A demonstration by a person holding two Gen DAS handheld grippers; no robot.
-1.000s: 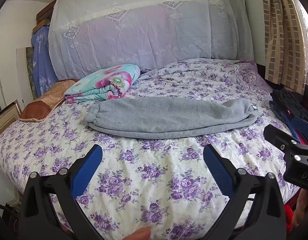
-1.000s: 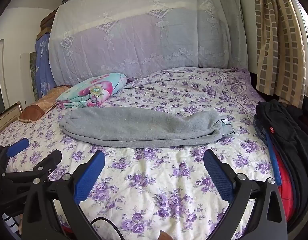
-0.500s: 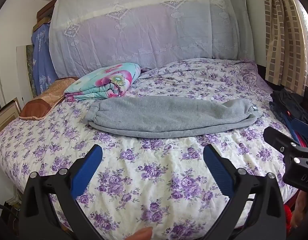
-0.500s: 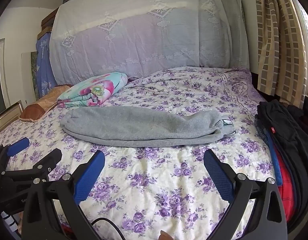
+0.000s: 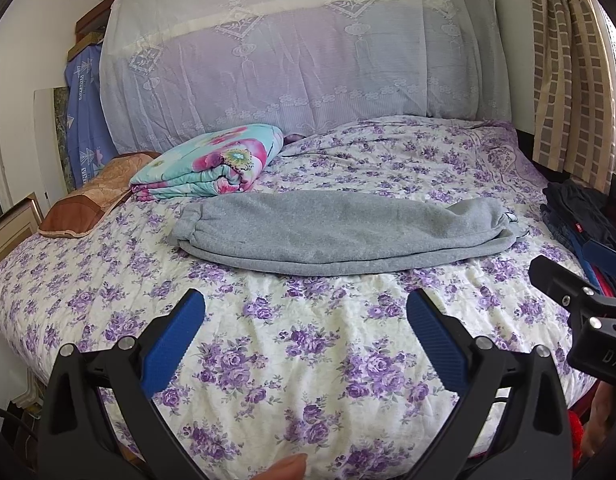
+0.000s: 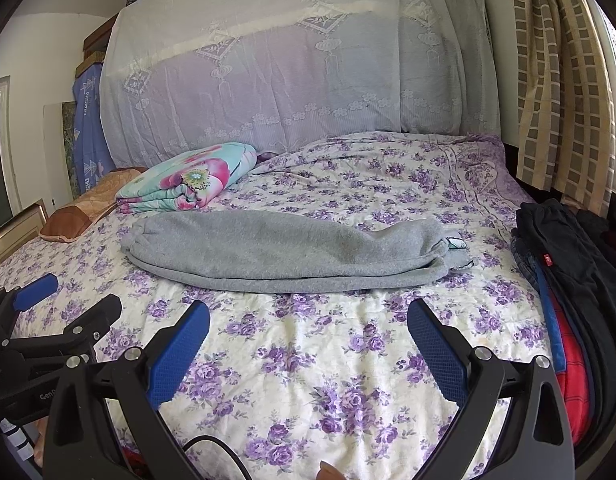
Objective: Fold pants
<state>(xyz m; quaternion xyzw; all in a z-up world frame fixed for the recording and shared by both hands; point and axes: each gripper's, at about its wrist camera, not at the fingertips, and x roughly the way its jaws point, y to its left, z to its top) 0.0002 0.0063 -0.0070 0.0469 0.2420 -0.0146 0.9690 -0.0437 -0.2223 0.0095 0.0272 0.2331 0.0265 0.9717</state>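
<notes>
Grey sweatpants (image 5: 339, 232) lie folded lengthwise across the middle of the bed, leg cuffs to the left, waist to the right; they also show in the right wrist view (image 6: 288, 252). My left gripper (image 5: 308, 332) is open and empty, hovering over the bedspread in front of the pants. My right gripper (image 6: 308, 336) is open and empty, also short of the pants. Each gripper appears at the edge of the other's view: the right one (image 5: 579, 280) and the left one (image 6: 64, 300).
The bed has a purple-flowered spread (image 5: 308, 360). A folded floral blanket (image 5: 212, 168) and brown pillow (image 5: 92, 200) lie at the back left. A pile of dark and red clothes (image 6: 567, 280) sits at the right edge. A curtain (image 6: 563, 80) hangs at the right.
Both grippers have edged slightly towards the bed, so the pants sit a little nearer in view. Nothing was taken hold of.
</notes>
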